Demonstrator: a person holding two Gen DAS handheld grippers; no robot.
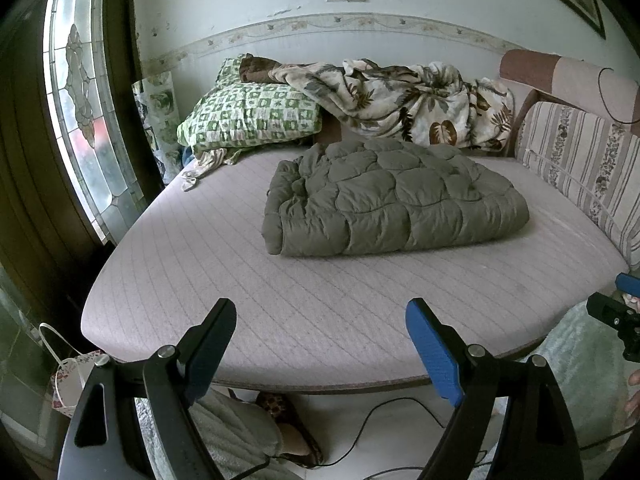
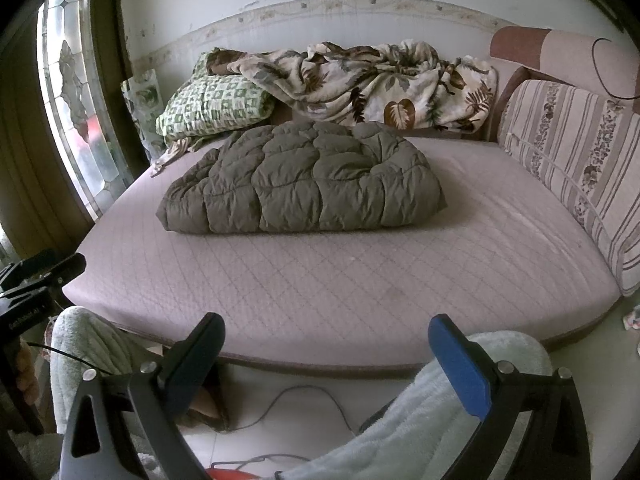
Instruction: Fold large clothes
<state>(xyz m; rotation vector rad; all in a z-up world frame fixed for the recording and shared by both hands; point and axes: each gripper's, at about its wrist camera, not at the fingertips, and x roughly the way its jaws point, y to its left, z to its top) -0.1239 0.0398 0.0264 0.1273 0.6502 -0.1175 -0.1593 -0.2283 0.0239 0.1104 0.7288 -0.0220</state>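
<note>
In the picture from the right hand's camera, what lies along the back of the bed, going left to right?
Stained-glass window → green checked pillow → leaf-print blanket → striped cushion. The folded olive quilt lies in front of these.

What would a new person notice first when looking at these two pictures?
First, the olive quilted jacket, lying folded into a thick bundle in the middle of the pale mattress. Behind it, against the wall, a leaf-patterned blanket lies crumpled beside a green checked pillow. In the foreground, the left gripper and right gripper hang open and empty at the near edge of the mattress.
</note>
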